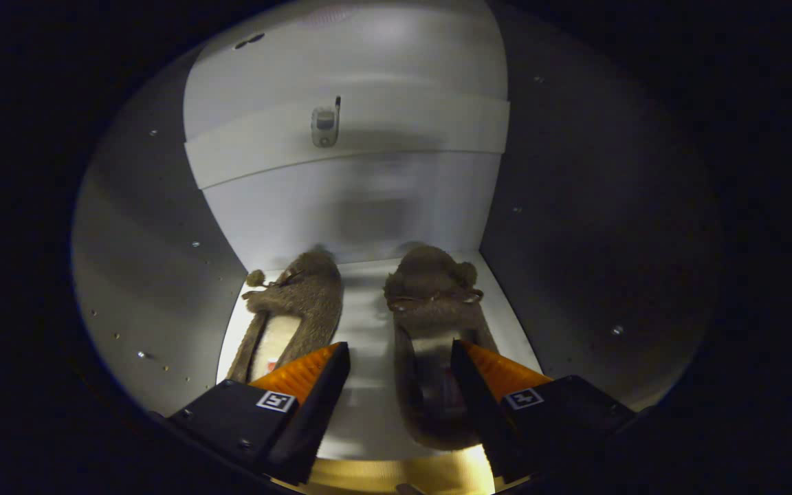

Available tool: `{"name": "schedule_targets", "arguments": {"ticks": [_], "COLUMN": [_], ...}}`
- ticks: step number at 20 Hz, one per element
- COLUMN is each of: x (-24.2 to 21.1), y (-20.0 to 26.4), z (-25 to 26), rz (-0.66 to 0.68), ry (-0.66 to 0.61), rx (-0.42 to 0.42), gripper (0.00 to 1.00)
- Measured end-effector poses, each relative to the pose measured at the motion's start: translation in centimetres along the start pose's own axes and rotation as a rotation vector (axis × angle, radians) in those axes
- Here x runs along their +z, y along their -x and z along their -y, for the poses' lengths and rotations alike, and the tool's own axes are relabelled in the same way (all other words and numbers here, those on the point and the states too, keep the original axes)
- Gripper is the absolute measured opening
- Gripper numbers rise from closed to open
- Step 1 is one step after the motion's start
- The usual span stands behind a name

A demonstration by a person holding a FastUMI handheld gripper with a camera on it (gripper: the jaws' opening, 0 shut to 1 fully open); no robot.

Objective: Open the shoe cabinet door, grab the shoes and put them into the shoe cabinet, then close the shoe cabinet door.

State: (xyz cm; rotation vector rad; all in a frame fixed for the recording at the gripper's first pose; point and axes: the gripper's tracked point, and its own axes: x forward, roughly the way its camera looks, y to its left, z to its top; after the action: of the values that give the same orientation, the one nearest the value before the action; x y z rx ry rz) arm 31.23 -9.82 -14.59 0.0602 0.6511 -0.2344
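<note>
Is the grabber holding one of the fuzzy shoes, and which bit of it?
Nothing is held. The gripper is open, its fingers spread apart; the right slipper and left slipper both lie on the cabinet shelf.

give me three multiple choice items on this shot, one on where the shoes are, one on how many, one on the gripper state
1. Where are the shoes?
A. on the cabinet shelf
B. on the floor outside
C. on top of the cabinet

2. How many shoes?
A. one
B. two
C. three

3. The gripper is
A. shut on a shoe
B. open, holding nothing
C. shut on a handle

Answers:
1 A: the left shoe and right shoe lie side by side on the shelf, cabinet walls on both sides.
2 B: a brown furry pair.
3 B: the gripper has its fingers spread, neither pressing on anything.
</note>
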Motion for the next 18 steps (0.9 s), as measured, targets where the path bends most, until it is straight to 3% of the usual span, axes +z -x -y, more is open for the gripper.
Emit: {"name": "schedule_targets", "arguments": {"ticks": [1,7,18], "x": [0.0,-1.4,-7.4], "y": [1.7,13.5,35.0], "z": [0.1,0.4,2.2], "rz": [0.024,0.192,0.415], "ry": [-0.003,-0.014,-0.024], "rx": [0.003,0.051,0.312], "gripper": [1.0,1.0,0.99]}}
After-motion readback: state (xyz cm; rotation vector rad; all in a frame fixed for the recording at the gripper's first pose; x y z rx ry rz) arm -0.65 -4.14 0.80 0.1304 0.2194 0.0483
